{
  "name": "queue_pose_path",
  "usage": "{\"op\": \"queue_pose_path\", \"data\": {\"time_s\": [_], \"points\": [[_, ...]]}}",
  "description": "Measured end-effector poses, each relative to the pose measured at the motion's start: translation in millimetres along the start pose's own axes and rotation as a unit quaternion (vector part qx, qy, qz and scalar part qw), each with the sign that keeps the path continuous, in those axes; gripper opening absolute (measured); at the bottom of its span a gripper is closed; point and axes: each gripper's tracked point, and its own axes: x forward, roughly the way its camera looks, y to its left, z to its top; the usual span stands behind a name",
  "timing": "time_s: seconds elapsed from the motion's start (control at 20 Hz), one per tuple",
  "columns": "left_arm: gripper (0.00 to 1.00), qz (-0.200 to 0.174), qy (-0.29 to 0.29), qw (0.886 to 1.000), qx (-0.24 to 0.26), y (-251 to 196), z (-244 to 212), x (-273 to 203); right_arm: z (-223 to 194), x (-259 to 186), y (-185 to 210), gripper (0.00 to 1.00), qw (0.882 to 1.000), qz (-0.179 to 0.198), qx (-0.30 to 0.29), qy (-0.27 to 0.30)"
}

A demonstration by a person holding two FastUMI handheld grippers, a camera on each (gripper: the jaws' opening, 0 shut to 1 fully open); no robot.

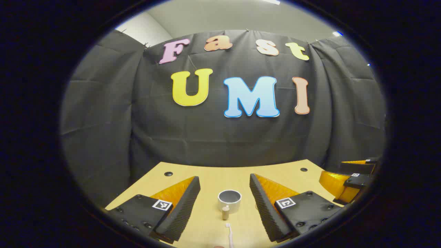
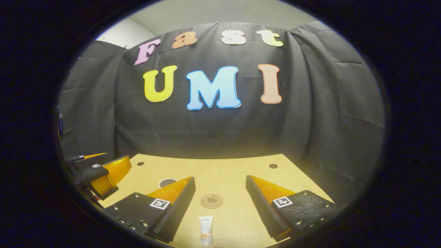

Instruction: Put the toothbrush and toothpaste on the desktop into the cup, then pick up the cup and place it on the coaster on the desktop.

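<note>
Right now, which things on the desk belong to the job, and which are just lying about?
Belongs to the job:
- cup
- toothbrush, lying in front of the cup
- toothpaste, lying flat
- coaster, beyond the toothpaste
- left hand-held gripper, open
- right hand-held gripper, open

Just lying about:
- small tan cylinder, standing between cup and toothbrush
- desktop

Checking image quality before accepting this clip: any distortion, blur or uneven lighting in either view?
Left gripper view: strong fisheye bending, desktop evenly lit, cup sharp. Right gripper view: same bending, edges dim, toothpaste and coaster slightly soft.
</note>
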Motion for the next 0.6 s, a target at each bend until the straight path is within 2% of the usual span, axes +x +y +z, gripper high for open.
{"op": "queue_pose_path", "data": {"time_s": [0.2,0.25,0.3,0.4,0.45,0.55,0.6], "points": [[0.87,-0.005,0.019,1.0,-0.008,-6,-12,1,-18,-1,2,0.93,0.999,0.013,0.014,0.029],[1.0,-0.004,0.022,1.0,-0.012,-6,-15,1,-18,0,3,0.93,0.999,0.016,0.011,0.031],[0.94,-0.002,0.028,1.0,-0.014,-4,-18,-1,-20,0,4,0.93,0.999,0.018,0.008,0.035],[1.0,0.001,0.035,0.999,-0.017,-3,-23,-1,-22,1,7,0.92,0.999,0.023,0.007,0.041],[0.94,0.0,0.041,0.999,-0.019,-4,-27,-2,-25,2,9,0.93,0.999,0.026,0.005,0.047],[0.94,-0.005,0.062,0.998,-0.027,-9,-41,-3,-31,2,10,0.93,0.998,0.031,0.002,0.061],[1.0,-0.007,0.07,0.997,-0.03,-10,-47,-3,-34,1,12,0.93,0.997,0.035,0.002,0.067]]}}
